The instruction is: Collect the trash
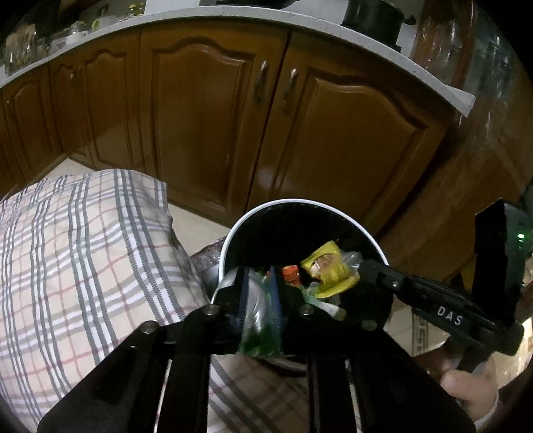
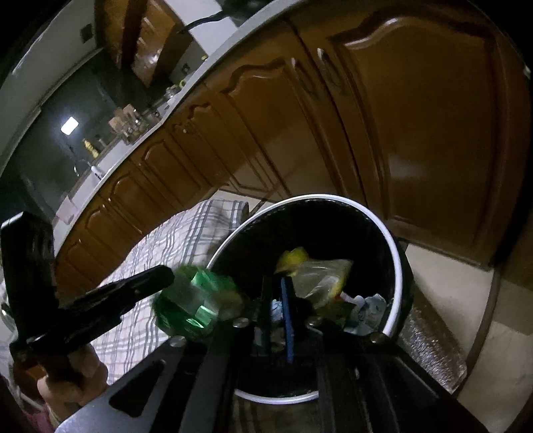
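A round bin [image 1: 233,229] with a white rim and black inside stands on the floor; it also shows in the right wrist view [image 2: 398,256]. It holds a yellow wrapper [image 1: 328,269], an orange piece [image 1: 290,273], clear plastic [image 2: 319,276] and crumpled paper [image 2: 366,306]. My left gripper [image 1: 260,299] is over the bin's near rim, shut on a crumpled green and clear plastic bottle [image 1: 258,319]; that bottle also shows, blurred, in the right wrist view [image 2: 193,299]. My right gripper [image 2: 276,316] is over the bin with its fingers close together and nothing visible between them.
Brown wooden cabinet doors [image 1: 213,126] under a pale countertop [image 1: 233,16] stand just behind the bin. A plaid cloth [image 1: 83,249] covers a surface left of the bin. Beige floor tiles [image 2: 459,286] lie to the right.
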### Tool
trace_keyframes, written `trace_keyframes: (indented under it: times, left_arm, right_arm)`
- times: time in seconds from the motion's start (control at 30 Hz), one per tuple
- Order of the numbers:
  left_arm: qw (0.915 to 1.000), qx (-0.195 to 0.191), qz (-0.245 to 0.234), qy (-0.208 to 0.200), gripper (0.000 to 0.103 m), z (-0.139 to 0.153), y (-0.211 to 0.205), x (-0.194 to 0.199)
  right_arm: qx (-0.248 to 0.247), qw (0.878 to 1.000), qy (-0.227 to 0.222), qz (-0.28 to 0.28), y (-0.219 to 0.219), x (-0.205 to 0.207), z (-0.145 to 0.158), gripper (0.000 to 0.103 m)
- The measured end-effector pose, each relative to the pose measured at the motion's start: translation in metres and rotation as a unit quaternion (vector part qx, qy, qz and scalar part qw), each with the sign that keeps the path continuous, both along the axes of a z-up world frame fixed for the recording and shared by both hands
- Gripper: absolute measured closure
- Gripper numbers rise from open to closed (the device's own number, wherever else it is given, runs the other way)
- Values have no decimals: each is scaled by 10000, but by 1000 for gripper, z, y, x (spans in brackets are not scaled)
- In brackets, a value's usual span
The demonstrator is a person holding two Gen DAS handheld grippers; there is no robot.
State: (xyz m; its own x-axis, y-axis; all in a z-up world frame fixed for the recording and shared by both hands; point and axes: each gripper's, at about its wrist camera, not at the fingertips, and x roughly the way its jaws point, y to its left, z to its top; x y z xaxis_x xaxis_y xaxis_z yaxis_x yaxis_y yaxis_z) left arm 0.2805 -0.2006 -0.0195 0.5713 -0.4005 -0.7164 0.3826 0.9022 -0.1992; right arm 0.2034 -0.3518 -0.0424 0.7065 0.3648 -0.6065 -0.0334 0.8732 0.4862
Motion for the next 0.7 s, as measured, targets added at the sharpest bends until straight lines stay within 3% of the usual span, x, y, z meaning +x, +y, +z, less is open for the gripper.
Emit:
trace_keyframes:
  times: [0.03,0.27,0.4,0.63,0.7]
  left_arm:
    - [10000,1,26,-34,79,1,1,-1]
    - [9998,-64,132,-129,75,8,16,-11]
    - [9995,-123,237,-158,63,9,31,-21]
    - [9980,-343,518,-75,56,4,72,-44]
    - [9975,-374,589,-70,52,3,80,-52]
  right_arm:
    - [50,10000,-19,-22,-2,-1,0,73]
    - [84,9998,-155,-47,1,-15,7,68]
    - [72,9995,-308,-79,7,-26,14,55]
    - [16,9987,-493,-134,26,-47,17,31]
    - [-18,9987,-502,-130,33,-52,16,29]
